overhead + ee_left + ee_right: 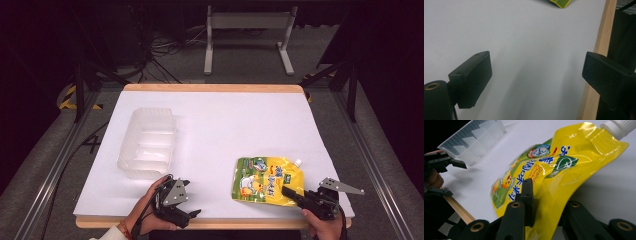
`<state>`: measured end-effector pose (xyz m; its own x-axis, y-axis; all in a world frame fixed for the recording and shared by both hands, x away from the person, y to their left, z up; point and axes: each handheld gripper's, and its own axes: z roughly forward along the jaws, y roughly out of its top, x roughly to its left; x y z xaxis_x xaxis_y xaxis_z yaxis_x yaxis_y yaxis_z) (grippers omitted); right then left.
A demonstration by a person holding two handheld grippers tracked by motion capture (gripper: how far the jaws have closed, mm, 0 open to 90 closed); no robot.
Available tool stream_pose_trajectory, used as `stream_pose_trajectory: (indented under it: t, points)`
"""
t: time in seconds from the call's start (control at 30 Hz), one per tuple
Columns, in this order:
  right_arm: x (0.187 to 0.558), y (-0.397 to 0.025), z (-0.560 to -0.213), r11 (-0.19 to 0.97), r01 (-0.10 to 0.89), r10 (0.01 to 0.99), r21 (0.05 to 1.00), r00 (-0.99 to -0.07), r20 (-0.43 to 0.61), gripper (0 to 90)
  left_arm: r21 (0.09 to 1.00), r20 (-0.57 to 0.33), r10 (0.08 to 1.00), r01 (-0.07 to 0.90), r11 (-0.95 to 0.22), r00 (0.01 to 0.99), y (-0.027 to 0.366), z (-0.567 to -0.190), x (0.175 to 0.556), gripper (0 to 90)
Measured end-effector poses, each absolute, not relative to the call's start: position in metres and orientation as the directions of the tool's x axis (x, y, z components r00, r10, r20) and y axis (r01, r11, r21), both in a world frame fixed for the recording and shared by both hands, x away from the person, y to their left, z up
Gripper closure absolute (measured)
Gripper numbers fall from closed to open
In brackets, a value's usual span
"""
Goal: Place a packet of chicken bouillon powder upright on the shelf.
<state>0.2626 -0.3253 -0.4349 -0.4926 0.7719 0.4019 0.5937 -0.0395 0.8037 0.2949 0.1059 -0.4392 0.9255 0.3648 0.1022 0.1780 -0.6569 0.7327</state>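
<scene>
We see the white table (220,125) with its wooden edge, its near corners cut off behind the person's hands in the high view, and on its left half a clear plastic tray (147,142) with several compartments, whose dividers are faint and hard to count through the pale plastic; in the right gripper view only one end of the tray (471,141) shows at the upper left. On the right half lies a yellow spouted pouch (265,180) with green and blue printing and a white cap, the small print too blurred to read from above; in the right gripper view the pouch (564,170) is lifted and buckled at its near corner, and its lower edge is hidden behind the jaws. The right gripper (292,192) is clamped on that near corner of the pouch, one jaw above the film and the other hidden below it. The left gripper (192,214) sits at the table's near edge, tray just beyond it, jaws spread wide with nothing between them, over bare tabletop
</scene>
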Motion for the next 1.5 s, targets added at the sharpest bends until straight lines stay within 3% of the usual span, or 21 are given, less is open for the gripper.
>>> stream_pose_trajectory:
  t: [0.27,0.5,0.7,0.97,1.13,1.17,1.23,1.4,1.5]
  points:
    - [0.277,-0.301,-0.392,0.092,0.440,0.740,0.893,-0.630,0.234,89.7,0.795,0.110,0.365,0.139,-0.591,0.924,0.089,-0.410,0.308,10.6]
    - [0.289,-0.259,-0.348,0.283,0.279,0.634,0.918,-0.772,0.039,90.0,0.820,0.126,0.396,0.129,-0.557,0.910,0.078,-0.391,0.323,10.6]
    - [0.289,-0.232,-0.329,0.376,0.183,0.543,0.908,-0.838,-0.056,90.0,0.837,0.120,0.421,0.136,-0.530,0.899,0.074,-0.384,0.334,13.1]
    - [0.290,-0.209,-0.320,0.440,0.110,0.483,0.891,-0.866,-0.132,90.0,0.845,0.099,0.394,0.132,-0.518,0.914,0.064,-0.381,0.347,34.8]
    - [0.293,-0.202,-0.314,0.456,0.081,0.478,0.886,-0.862,-0.167,90.0,0.827,0.135,0.399,0.119,-0.549,0.907,0.066,-0.378,0.347,65.2]
    - [0.294,-0.201,-0.313,0.455,0.077,0.479,0.887,-0.861,-0.171,90.0,0.828,0.132,0.404,0.123,-0.546,0.905,0.068,-0.377,0.348,65.2]
    - [0.296,-0.200,-0.311,0.454,0.072,0.484,0.888,-0.857,-0.178,89.9,0.833,0.142,0.424,0.124,-0.540,0.894,0.071,-0.374,0.348,74.6]
    - [0.304,-0.200,-0.309,0.392,0.088,0.517,0.916,-0.844,-0.141,88.9,0.844,0.160,0.433,0.105,-0.527,0.887,0.076,-0.368,0.345,80.0]
    - [0.308,-0.204,-0.307,0.328,0.096,0.535,0.940,-0.838,-0.101,83.0,0.853,0.164,0.428,0.090,-0.514,0.889,0.080,-0.363,0.343,82.3]
